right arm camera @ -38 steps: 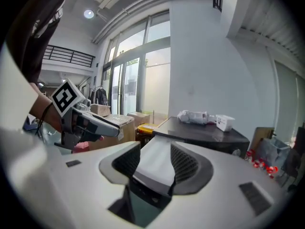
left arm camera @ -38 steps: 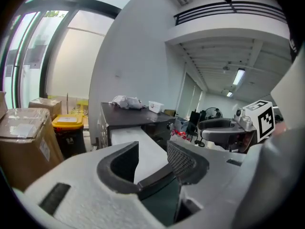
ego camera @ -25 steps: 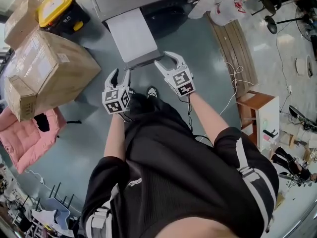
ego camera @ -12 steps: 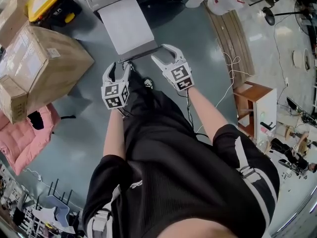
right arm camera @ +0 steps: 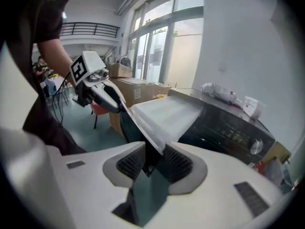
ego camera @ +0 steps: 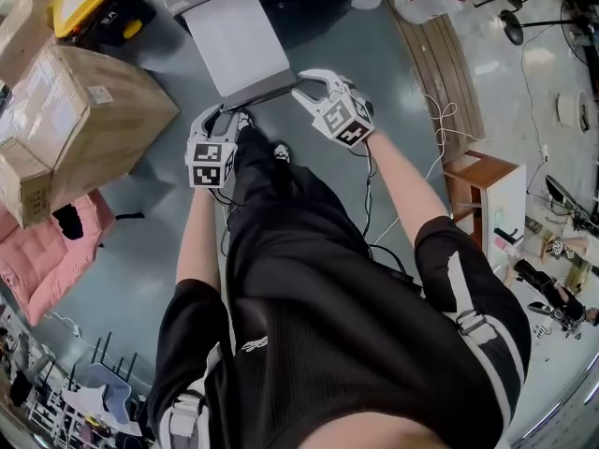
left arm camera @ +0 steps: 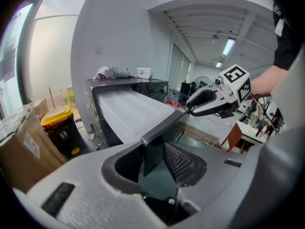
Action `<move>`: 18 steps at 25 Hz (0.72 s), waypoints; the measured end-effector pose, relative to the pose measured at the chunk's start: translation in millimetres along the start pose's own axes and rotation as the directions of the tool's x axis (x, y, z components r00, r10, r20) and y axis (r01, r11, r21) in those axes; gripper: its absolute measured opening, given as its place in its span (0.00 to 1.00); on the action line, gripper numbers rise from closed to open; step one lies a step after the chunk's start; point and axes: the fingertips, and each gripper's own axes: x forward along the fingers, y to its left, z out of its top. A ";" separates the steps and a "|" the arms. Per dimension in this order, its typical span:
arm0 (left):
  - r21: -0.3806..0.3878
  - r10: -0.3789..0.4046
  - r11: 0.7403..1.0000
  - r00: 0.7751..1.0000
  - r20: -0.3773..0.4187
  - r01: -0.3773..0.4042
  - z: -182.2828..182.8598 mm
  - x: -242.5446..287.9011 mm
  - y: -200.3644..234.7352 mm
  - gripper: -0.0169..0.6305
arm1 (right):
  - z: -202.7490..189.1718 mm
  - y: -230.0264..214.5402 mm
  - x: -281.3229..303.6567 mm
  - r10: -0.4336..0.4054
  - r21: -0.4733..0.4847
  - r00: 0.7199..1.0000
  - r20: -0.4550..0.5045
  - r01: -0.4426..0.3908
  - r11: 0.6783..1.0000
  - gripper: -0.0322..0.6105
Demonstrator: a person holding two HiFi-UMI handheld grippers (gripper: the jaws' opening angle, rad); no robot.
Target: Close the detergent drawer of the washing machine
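Observation:
A wide white drawer stands pulled out from the dark washing machine, and its dark front lip faces me. My left gripper sits at the lip's left end. My right gripper is at the right end. Both pairs of jaws have just been closing with the lip between them. In the left gripper view, the lip runs into the left gripper against its ribbed pad. The right gripper shows the lip pinched between both pads.
Cardboard boxes and a yellow-lidded bin stand left of the drawer, with a pink cushion on the floor nearer me. A wooden plank, cables and a small wooden shelf lie to the right. My shoe is below the lip.
Both grippers have sunk and rolled onto the ends of the drawer's front lip, and their jaws have narrowed from wide apart onto the lip.

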 end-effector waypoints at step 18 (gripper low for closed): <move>0.118 -0.109 0.986 0.991 -0.072 0.117 7.6 -4.7 3.7 0.18 | 10.1 -1.3 -0.1 0.137 -0.108 0.990 -0.020 -0.138 0.985 0.21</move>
